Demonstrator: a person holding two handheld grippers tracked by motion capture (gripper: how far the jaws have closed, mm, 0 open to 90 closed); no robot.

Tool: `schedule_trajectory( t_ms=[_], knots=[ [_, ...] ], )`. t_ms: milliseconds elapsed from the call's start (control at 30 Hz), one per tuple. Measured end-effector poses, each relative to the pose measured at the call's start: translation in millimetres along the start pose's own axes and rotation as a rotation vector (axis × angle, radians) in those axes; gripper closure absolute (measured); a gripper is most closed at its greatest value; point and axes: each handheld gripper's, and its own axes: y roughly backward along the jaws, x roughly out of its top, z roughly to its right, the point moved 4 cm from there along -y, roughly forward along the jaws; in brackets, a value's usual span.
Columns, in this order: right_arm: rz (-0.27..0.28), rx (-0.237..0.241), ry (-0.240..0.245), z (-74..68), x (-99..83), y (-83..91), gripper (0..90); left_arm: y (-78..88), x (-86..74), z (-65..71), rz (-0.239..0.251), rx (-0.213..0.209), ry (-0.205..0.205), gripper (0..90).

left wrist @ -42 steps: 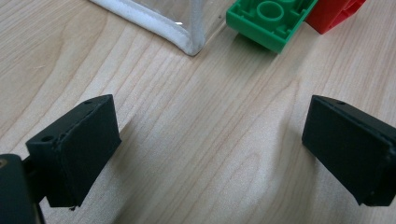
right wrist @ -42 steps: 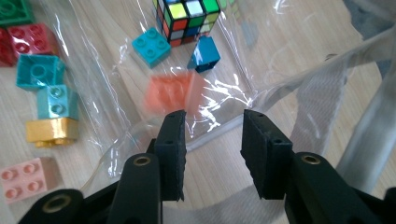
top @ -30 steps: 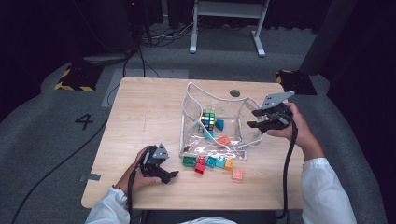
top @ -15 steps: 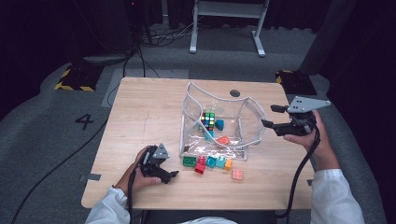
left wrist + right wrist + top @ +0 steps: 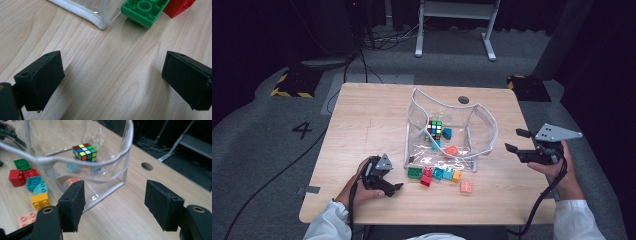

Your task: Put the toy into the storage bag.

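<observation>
Clear plastic bag [image 5: 452, 132] with white piping, standing open on the wooden table [image 5: 362, 120] between the two tongs, its mouth slack and sagging; in the right gripper view the bag's rim [image 5: 82, 160] curves just ahead of the jaws. Contents: a puzzle cube [image 5: 435, 129], a teal brick [image 5: 446, 133] and an orange-red brick [image 5: 450, 150], seen through the wall. Loose stock outside, along the bag's near edge and just beyond the left tongs: green brick [image 5: 414, 172], red brick [image 5: 427, 176], teal and yellow bricks beside them, and a pink brick [image 5: 466, 186] a little apart. Left tongs [image 5: 398, 187]: resting low on the table near the bag's front corner, jaws spread wide, nothing between them but bare wood; the green brick [image 5: 143, 11] and the bag's corner seam [image 5: 100, 21] lie just ahead. Right tongs [image 5: 513, 140]: held clear of the bag to its outer side, jaws just opened and standing well apart, nothing held or touched. Handling note, as a judgement: the work appears to be loading the bricks into the bag. The soft mouth is best steadied by a pinch on the piping from the right tongs, while the left tongs take one brick at a time across its flat sides and lift it over the rim without dragging the bag.
</observation>
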Motion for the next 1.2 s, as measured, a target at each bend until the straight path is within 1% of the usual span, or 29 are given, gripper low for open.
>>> schedule_trajectory(
  t_ms=[33, 133, 267, 300, 333, 367, 400, 433, 567, 600, 667, 733, 767, 800, 967, 1067, 1133, 1200],
  knots=[
    [0.001, 0.010, -0.008, -2.1, -5.0, -2.0, 33.2, 0.1, 0.0, -0.1, 0.000, 0.001, -0.001, 4.1],
    [-0.013, 0.014, -0.003, -8.4, -19.3, -7.5, 33.2, 0.1, 0.0, -0.1, 0.000, 0.002, -0.001, 4.1],
    [-0.003, 0.064, -0.019, -19.2, -36.4, -15.7, 33.2, 0.2, 0.0, -0.2, -0.001, 0.003, -0.002, 4.1],
    [-0.018, 0.073, -0.009, -22.2, -41.4, -17.9, 33.2, 0.1, 0.0, -0.2, 0.000, 0.003, -0.002, 4.1],
    [-0.034, 0.072, -0.006, -25.6, -46.3, -19.8, 33.2, 0.1, -0.1, 0.1, 0.000, 0.003, 0.003, 4.1],
    [-0.036, 0.080, -0.004, -27.9, -50.8, -22.3, 33.2, 0.1, -0.1, 0.2, 0.001, 0.003, 0.004, 4.1],
    [-0.039, 0.096, -0.022, -31.8, -54.9, -25.0, 33.2, 0.2, -0.1, 0.2, 0.000, 0.003, 0.003, 4.1],
    [-0.052, 0.100, -0.015, -34.5, -59.1, -26.6, 33.4, 0.3, 0.0, 0.0, 0.000, 0.004, -0.001, 4.1],
    [-0.059, 0.132, -0.025, -46.3, -72.0, -34.6, 34.0, 0.3, 0.0, 0.1, 0.001, 0.004, -0.002, 4.1],
    [-0.064, 0.137, -0.022, -48.4, -75.0, -36.1, 34.1, 0.3, 0.0, 0.1, 0.001, 0.004, -0.001, 4.1],
    [-0.069, 0.162, -0.036, -53.5, -81.0, -39.9, 34.4, 0.2, -0.1, 0.3, 0.002, 0.005, -0.001, 4.1],
    [-0.078, 0.183, -0.033, -58.7, -87.1, -44.3, 34.5, 0.1, -0.1, 0.4, 0.004, 0.005, -0.001, 4.2],
    [-0.091, 0.195, -0.029, -61.7, -90.6, -46.6, 34.6, 0.1, -0.1, 0.4, 0.004, 0.005, -0.002, 4.2],
    [-0.094, 0.200, -0.032, -63.7, -92.5, -48.2, 34.6, 0.2, -0.1, 0.4, 0.003, 0.004, -0.003, 4.1],
    [-0.106, 0.270, -0.042, -78.2, -100.4, -54.7, 34.8, 0.3, -0.4, 0.8, -0.001, -0.002, -0.004, 4.1],
    [-0.129, 0.308, -0.012, -88.8, -103.9, -60.2, 34.6, 0.4, -0.3, 0.7, 0.000, -0.001, -0.006, 4.2],
    [-0.135, 0.329, 0.011, -95.8, -104.6, -64.2, 34.6, 0.3, -0.5, 1.1, 0.000, -0.003, -0.004, 4.1],
    [-0.133, 0.342, 0.019, -100.6, -104.6, -67.4, 34.6, 0.3, -0.5, 1.0, -0.001, -0.003, -0.004, 4.1]
  ],
)
